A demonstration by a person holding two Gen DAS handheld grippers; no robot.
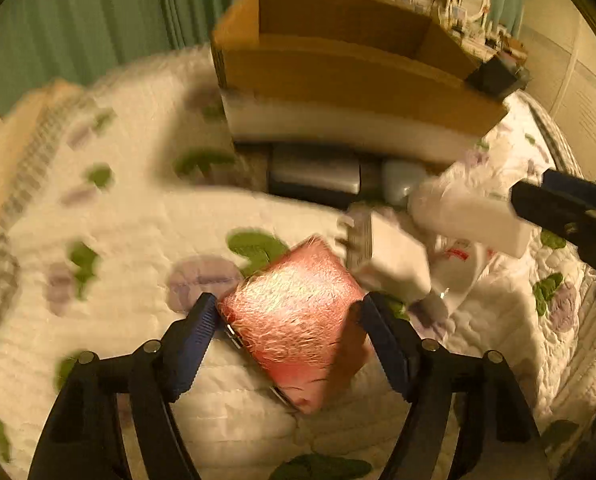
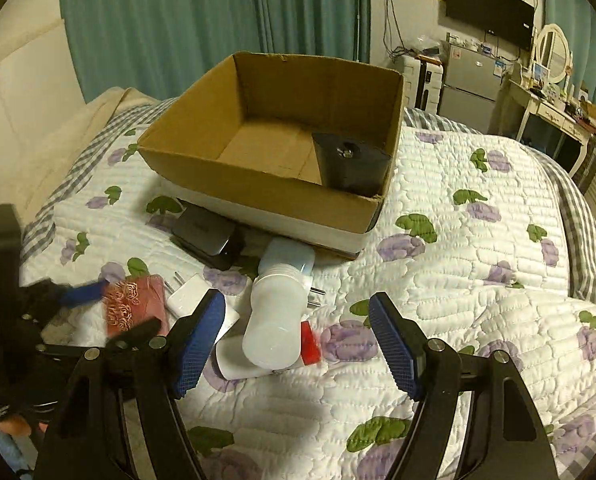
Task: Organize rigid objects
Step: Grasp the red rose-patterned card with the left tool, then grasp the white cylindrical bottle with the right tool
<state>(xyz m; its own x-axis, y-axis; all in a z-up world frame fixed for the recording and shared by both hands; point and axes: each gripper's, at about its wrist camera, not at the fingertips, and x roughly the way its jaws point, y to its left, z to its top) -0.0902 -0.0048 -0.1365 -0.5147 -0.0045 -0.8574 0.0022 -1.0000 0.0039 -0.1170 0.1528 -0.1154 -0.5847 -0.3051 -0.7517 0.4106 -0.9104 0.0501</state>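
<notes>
A pink box with a gold rose pattern point(image 1: 298, 320) lies on the quilt; it also shows in the right wrist view point(image 2: 136, 304). My left gripper point(image 1: 288, 340) has its jaws on both sides of the box, touching it. My right gripper point(image 2: 296, 344) is open and empty above a translucent white plastic bottle point(image 2: 276, 320). A white plug adapter point(image 2: 192, 294), a pale blue container point(image 2: 286, 258) and a dark grey case point(image 2: 206, 232) lie nearby. An open cardboard box point(image 2: 274, 184) stands behind, with a black object point(image 2: 351, 160) inside.
A white slab point(image 2: 282, 224) lies under the cardboard box. A small red-and-white packet point(image 2: 309, 340) lies beside the bottle. The floral quilt point(image 2: 477, 280) stretches to the right. A dressing table with a mirror point(image 2: 549, 92) and a fridge stand at the back right.
</notes>
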